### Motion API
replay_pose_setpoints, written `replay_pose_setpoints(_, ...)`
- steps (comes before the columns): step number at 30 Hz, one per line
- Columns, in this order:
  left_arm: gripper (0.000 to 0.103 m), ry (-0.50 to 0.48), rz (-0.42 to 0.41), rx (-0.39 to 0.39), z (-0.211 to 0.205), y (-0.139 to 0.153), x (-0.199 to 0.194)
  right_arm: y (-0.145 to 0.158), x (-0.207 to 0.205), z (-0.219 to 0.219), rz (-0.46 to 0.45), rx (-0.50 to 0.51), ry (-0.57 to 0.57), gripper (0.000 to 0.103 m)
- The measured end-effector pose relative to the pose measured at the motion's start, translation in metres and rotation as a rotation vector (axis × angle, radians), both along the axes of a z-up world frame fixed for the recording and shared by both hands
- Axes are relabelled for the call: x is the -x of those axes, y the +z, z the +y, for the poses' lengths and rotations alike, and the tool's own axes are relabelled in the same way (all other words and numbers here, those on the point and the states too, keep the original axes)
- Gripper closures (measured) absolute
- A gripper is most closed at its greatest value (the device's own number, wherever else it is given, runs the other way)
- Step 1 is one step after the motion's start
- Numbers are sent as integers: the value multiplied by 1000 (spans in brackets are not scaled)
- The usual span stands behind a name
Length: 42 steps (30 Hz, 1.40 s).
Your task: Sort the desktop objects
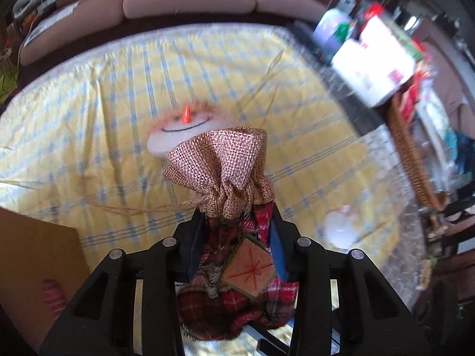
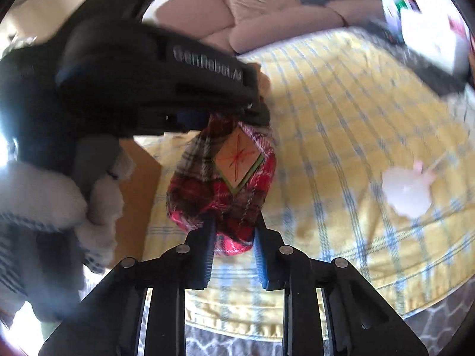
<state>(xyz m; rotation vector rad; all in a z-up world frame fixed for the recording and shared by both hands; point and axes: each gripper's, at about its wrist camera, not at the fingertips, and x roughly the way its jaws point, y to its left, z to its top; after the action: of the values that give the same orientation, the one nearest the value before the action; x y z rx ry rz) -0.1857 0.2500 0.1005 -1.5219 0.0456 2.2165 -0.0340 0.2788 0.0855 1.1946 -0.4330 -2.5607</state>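
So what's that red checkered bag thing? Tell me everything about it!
The plaid bag is a soft pouch of red, white and dark checkered cloth with a burlap top gathered by twine, whose loose end trails away. A tan square patch with a red stitched star and green edging sits on its front. It hangs above the yellow checked tablecloth. The left claw pinches it below the burlap; the right claw squeezes its bottom.
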Motion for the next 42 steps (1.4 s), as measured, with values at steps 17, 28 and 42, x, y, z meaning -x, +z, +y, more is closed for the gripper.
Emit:
replay_pose_setpoints(17,67,-6,302,-126,-174,239,-69,187,-47,-138,289,15,226,82)
replay_pose_setpoints(28,66,169,228,-94,-322,190,-75,152,-27,-266,149,19,395,82)
replay_pose_setpoints(42,65,210,-49,-123,-351,36,-58,62,10,-296,-68,-183,376,82)
